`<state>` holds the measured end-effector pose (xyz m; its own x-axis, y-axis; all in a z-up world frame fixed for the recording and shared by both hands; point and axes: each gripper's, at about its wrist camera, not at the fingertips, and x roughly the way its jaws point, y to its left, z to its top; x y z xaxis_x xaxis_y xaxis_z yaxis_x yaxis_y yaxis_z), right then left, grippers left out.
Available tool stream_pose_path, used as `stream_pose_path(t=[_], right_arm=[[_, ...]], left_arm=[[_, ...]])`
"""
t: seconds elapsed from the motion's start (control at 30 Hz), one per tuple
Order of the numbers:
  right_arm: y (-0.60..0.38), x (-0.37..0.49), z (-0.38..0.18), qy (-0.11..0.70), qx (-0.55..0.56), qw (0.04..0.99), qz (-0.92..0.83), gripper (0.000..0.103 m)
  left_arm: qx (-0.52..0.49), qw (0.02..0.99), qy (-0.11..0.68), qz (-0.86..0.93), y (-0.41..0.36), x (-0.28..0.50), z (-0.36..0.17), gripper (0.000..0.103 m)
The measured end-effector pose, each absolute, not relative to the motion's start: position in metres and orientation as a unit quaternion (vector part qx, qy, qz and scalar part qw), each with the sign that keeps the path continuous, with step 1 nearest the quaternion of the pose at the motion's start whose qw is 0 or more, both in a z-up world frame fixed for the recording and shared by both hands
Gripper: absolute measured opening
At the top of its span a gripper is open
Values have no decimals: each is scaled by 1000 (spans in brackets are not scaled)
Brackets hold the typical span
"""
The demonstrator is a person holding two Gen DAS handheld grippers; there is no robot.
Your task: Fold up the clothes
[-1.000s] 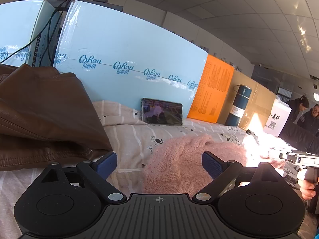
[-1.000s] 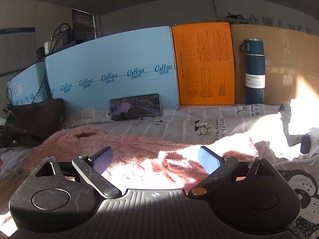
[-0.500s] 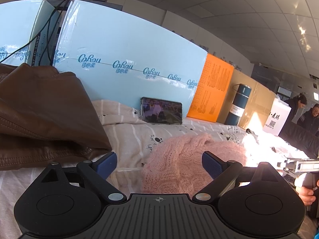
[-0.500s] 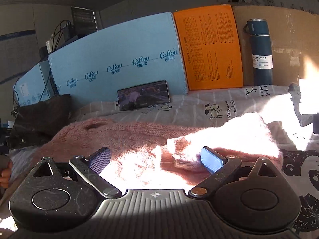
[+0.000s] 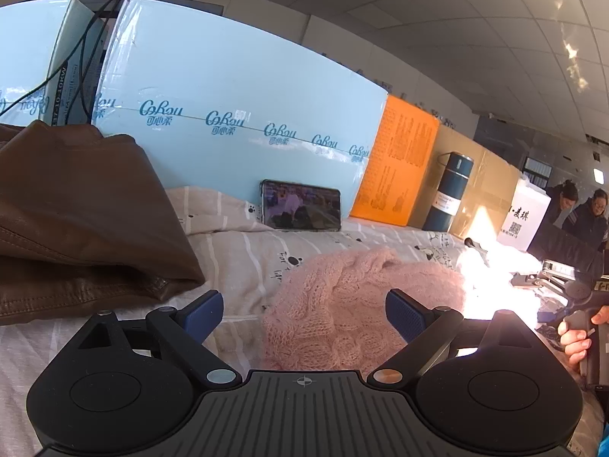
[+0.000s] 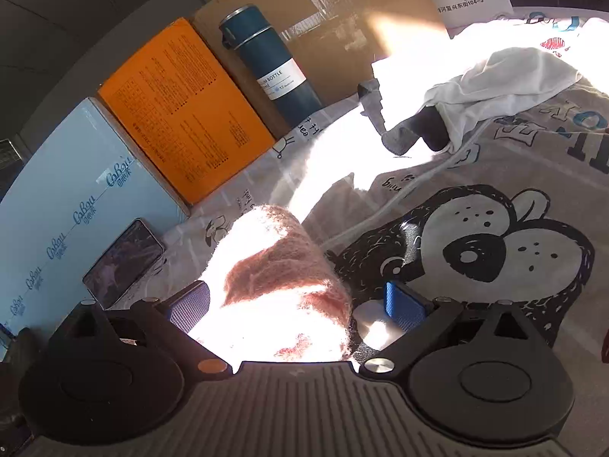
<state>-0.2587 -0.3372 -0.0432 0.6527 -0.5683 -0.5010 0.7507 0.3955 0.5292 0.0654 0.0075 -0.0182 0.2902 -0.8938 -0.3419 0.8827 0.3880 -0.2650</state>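
A pink knitted sweater (image 5: pixel 354 301) lies bunched on the striped bed sheet (image 5: pixel 236 251). My left gripper (image 5: pixel 304 310) is open and empty, its jaws spread just in front of the sweater's left part. In the right wrist view a rolled end of the sweater (image 6: pixel 278 282), glaring in sunlight, lies between the spread jaws of my right gripper (image 6: pixel 297 304), which is open. The right gripper (image 5: pixel 552 278) and the hand holding it show at the right edge of the left wrist view.
A brown leather jacket (image 5: pixel 76 221) lies at the left. A phone (image 5: pixel 300 211), blue boxes (image 5: pixel 236 114), an orange box (image 6: pixel 182 110) and a dark bottle (image 6: pixel 270 64) line the back. A dog-print garment (image 6: pixel 487 251), white cloth (image 6: pixel 495 83) and grey socks (image 6: pixel 396 137) lie right.
My right gripper has swung and tilted to the right, now over the sweater's right end and the dog-print garment. My left gripper has barely moved.
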Motion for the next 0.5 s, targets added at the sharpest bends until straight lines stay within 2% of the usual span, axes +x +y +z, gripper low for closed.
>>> stream_pose_path(t=[0.07, 0.13, 0.23, 0.33, 0.5], right_arm=[[-335, -250, -42, 128, 373, 830, -394, 93], [-330, -245, -41, 129, 362, 838, -388, 58], [-319, -241, -39, 124, 338, 853, -377, 31], [-306, -247, -31, 95, 297, 878, -364, 24], [-298, -261, -17, 56, 264, 884, -382, 21]], left_arm=[[-10, 803, 222, -553, 7, 65, -18, 94], [-7, 803, 222, -553, 6, 64, -19, 94], [-4, 803, 222, -553, 6, 64, -19, 94], [-2, 803, 222, -553, 6, 63, -19, 94], [-1, 803, 222, -554, 6, 63, -19, 94]])
